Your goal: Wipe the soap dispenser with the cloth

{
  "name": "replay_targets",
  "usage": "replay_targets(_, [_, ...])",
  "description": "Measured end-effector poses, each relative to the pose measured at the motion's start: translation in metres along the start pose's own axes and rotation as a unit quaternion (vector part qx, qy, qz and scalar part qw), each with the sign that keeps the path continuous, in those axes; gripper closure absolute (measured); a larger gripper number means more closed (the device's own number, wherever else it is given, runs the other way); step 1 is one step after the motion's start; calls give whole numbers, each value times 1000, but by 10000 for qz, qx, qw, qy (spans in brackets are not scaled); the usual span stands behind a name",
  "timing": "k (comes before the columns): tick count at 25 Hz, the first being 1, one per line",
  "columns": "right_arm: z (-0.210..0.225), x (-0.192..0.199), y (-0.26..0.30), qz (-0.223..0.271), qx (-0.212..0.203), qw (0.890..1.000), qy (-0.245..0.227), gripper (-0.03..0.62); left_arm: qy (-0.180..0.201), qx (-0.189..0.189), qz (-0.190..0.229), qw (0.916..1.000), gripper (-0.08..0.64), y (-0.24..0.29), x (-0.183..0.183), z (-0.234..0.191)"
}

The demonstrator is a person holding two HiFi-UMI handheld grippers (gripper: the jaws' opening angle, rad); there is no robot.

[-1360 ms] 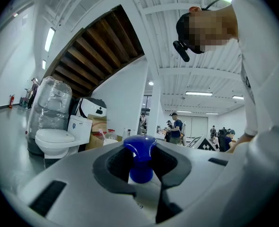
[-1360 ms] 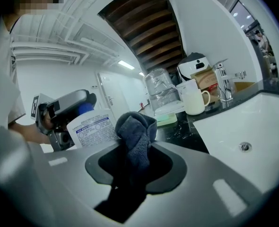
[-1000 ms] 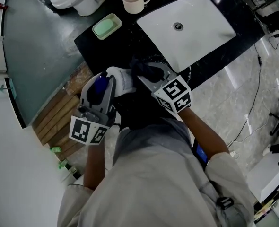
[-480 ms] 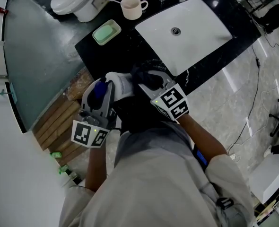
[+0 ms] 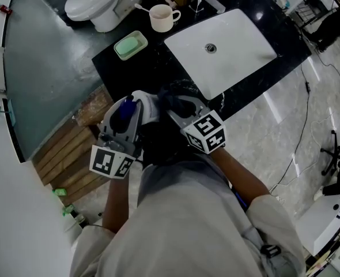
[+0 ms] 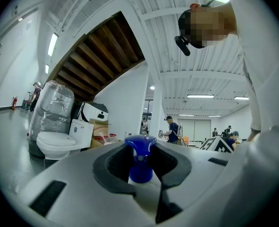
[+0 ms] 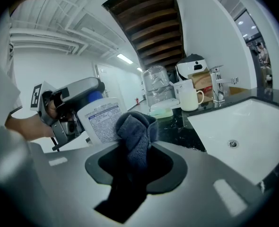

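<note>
Right gripper (image 7: 135, 161) jaws clamped on dark grey-blue terry cloth (image 7: 137, 135), bunched wad sticking out past tips, tail hanging below. Wad sits against the printed label side of the white plastic soap dispenser with blue pump top (image 7: 100, 121); firm contact not certain. Left gripper (image 6: 142, 170) jaws closed on that dispenser, pump head showing between them. Both held in the air off the near-left corner of the white rectangular sink basin (image 5: 222, 45), over the black counter edge (image 5: 132, 68). Green soap dish (image 5: 130, 44) and cream mug (image 5: 161, 17) left of basin.
</note>
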State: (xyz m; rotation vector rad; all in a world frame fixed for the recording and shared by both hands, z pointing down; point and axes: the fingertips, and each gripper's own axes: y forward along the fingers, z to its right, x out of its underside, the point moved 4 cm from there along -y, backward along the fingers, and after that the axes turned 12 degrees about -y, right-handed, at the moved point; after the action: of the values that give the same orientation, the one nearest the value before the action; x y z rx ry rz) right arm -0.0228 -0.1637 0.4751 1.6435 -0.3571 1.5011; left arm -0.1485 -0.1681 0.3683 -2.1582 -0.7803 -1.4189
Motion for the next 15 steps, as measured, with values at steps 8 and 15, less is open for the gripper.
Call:
replay_targets(8, [-4, -2, -4, 49, -189, 9995, 258, 484, 90, -6, 58, 9999, 469, 4, 2, 4])
replay_targets(15, [-6, -8, -5, 55, -305, 9979, 571, 483, 126, 56, 77, 9999, 469, 6, 2, 7])
